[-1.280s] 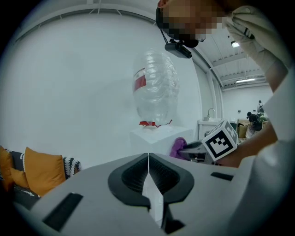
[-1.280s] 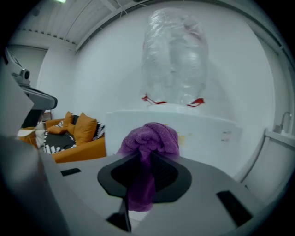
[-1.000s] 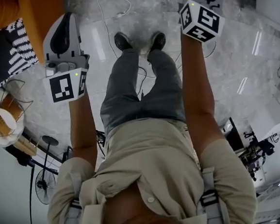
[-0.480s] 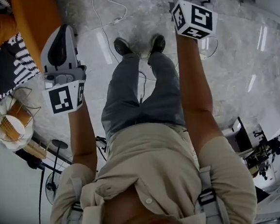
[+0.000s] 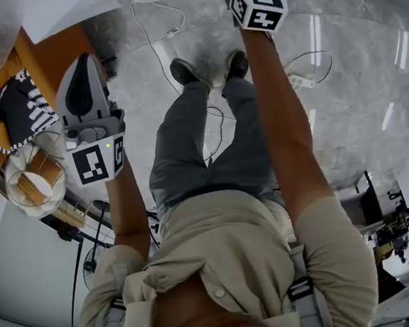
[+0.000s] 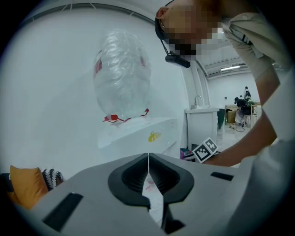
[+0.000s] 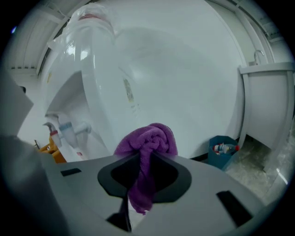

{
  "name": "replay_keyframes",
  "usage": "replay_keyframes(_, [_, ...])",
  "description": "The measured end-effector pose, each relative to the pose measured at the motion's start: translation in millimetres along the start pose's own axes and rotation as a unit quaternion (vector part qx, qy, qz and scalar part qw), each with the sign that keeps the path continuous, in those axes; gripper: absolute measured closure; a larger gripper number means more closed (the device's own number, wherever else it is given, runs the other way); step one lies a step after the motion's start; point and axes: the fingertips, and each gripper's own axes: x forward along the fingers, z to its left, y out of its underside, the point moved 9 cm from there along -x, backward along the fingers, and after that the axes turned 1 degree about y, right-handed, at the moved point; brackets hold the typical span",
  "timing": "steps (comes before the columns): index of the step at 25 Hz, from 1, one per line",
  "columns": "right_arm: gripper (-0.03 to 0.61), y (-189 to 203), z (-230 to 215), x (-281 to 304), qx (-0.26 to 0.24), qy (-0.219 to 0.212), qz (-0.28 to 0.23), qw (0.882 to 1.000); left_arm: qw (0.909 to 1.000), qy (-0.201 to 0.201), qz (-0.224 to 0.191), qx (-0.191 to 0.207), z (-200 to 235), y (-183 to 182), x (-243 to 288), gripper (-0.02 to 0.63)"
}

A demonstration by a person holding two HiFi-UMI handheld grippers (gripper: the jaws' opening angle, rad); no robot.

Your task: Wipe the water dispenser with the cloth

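1. The right gripper (image 7: 144,159) has its jaws clamped on the purple cloth (image 7: 150,138), which bunches above them.
2. The left gripper (image 6: 148,159) has its jaws pressed together with nothing between them.
3. The white water dispenser (image 7: 106,101) rises close ahead of the cloth; I cannot tell whether they touch. Bare wall runs from its side edge to a blue bin (image 7: 221,150).

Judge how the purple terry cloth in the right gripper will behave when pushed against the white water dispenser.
Probably floppy: the purple terry cloth bunches above the jaws of the right gripper and a tail droops below. Likely light and squashy, so it should flatten against the white water dispenser. Its looped pile suggests some drag.
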Motion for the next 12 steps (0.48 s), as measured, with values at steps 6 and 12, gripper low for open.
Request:
replay_keyframes(6, [0.499, 38, -5, 9, 0.032, -0.03, 0.018, 0.999, 0.9998, 0.011, 0.012, 0.009, -21, 13, 28, 0.592])
replay_keyframes(12, [0.5, -14, 13, -26, 0.031, -0.044, -0.096, 0.994, 0.9996, 0.004, 0.019, 0.018, -22, 15, 42, 0.592])
